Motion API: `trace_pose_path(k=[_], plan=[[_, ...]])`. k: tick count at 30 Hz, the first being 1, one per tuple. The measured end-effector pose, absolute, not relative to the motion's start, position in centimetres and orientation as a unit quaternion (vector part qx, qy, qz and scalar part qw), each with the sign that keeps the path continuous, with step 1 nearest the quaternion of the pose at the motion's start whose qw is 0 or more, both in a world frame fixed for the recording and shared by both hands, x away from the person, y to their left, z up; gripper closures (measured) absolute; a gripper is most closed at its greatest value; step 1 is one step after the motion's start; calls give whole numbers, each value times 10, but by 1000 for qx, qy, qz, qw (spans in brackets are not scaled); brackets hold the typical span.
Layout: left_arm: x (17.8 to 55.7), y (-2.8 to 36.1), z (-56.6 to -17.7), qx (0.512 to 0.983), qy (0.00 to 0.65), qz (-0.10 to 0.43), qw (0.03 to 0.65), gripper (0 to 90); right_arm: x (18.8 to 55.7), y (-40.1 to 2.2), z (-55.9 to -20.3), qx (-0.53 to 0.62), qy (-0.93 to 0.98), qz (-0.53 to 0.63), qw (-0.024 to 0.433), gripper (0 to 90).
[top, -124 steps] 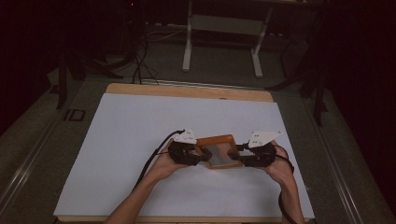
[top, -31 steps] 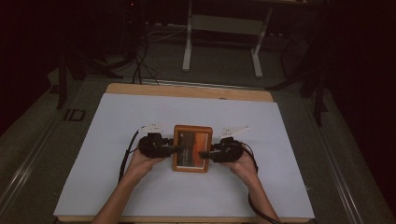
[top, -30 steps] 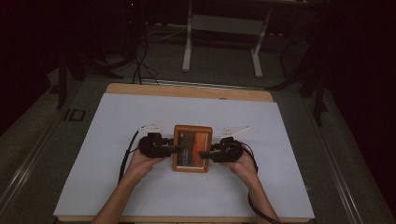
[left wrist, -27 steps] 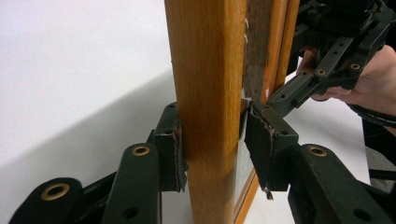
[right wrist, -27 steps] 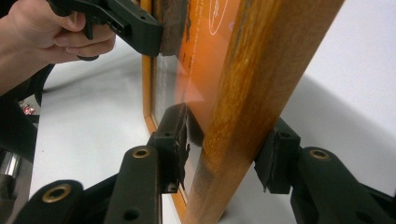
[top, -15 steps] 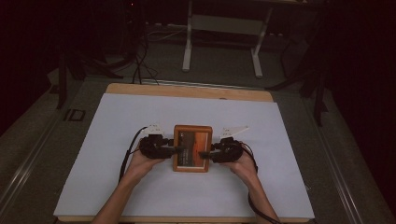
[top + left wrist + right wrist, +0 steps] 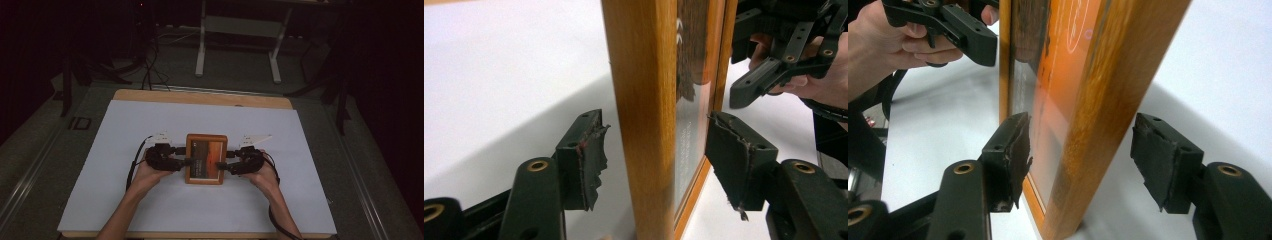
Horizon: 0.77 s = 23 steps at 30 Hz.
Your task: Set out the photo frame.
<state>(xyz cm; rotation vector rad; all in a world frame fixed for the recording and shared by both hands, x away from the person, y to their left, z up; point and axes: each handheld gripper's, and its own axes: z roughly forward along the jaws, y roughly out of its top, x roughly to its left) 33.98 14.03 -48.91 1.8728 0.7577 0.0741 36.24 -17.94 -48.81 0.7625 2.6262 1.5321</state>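
Right now both grippers, left gripper (image 7: 186,161) and right gripper (image 7: 225,165), have just spread off the picture frame (image 7: 206,159) lying mid-table (image 7: 125,200); jaws straddle its edges, so withdrawing crooked could snag and drag it.

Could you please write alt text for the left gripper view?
A wooden picture frame stands between the left gripper's open black jaws, which have just been opening, pads clear of it. Behind it, the right gripper sits over the white table.

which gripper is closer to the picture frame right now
Neither, about equal. The left gripper straddles the picture frame's left edge, the right gripper its right edge; both jaws have just been opening, pads off.
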Motion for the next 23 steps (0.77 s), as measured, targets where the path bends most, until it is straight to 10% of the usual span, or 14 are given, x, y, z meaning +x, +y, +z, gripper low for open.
trace_pose_path(k=[23], plan=[[325, 188, -486, 802, 365, 125, 455, 360, 359, -226, -487, 291, 826, 481, 42, 374]])
